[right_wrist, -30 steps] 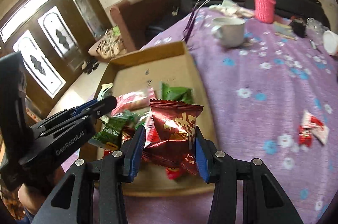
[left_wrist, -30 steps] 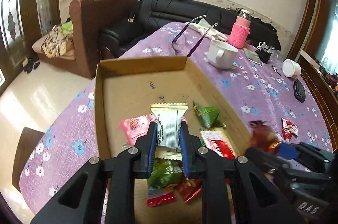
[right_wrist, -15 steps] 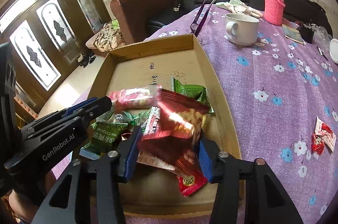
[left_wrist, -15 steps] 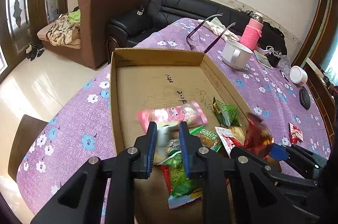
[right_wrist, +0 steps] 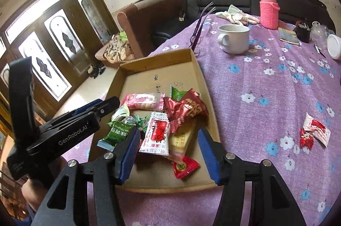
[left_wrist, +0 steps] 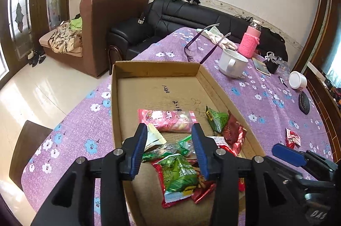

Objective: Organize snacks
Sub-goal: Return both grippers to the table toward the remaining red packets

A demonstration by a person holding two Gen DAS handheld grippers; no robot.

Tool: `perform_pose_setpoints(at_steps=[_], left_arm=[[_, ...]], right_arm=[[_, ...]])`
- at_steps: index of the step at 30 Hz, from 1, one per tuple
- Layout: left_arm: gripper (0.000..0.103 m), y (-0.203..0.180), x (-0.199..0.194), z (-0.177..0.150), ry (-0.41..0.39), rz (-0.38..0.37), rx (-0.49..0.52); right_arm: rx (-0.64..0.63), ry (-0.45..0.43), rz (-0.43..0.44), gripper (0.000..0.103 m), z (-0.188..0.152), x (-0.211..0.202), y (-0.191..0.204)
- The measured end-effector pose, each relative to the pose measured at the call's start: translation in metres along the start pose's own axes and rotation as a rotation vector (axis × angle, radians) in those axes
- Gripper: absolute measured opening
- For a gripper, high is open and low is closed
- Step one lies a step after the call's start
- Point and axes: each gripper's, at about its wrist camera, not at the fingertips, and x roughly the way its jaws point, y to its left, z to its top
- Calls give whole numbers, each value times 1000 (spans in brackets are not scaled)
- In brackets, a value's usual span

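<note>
A shallow cardboard box (left_wrist: 157, 66) (right_wrist: 204, 85) on the purple flowered tablecloth holds several snack packets. My left gripper (left_wrist: 170, 140) hangs over the near end of the pile; its jaws are opening with nothing pressed between them. A cream packet (left_wrist: 154, 137) lies loose beside its left finger, just behind a pink packet (left_wrist: 168, 120). My right gripper (right_wrist: 169, 149) hovers above the box's near right corner, jaws also opening and empty. The dark red packet (right_wrist: 185, 108) (left_wrist: 233, 133) rests on the pile beyond it, next to a white-and-red packet (right_wrist: 156, 134). Two small red-and-white snacks (right_wrist: 313, 132) lie on the cloth to the right.
Beyond the box stand a white mug (left_wrist: 232, 62) (right_wrist: 234, 38), a pink-sleeved bottle (left_wrist: 249, 42) and purple tongs (left_wrist: 202, 42). A white tub (left_wrist: 297, 79) and a black object (left_wrist: 303, 100) sit at far right. The table's edge drops to the floor on the left.
The left gripper opened and let go of the cream packet, which now lies in the box. The right gripper widened and released the dark red packet onto the pile.
</note>
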Motion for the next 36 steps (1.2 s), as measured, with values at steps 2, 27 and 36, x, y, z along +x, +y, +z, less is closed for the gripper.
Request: perform_pose_setpoints(at_steps=[2, 27, 36], left_arm=[[43, -5, -4, 0, -2, -1, 2], [46, -245, 27, -35, 217, -308, 347], [44, -295, 94, -45, 322, -297, 378]], right_arm=[[19, -18, 10, 61, -1, -11, -10], [538, -114, -212, 52, -36, -88, -247], [616, -144, -184, 52, -38, -98, -263]])
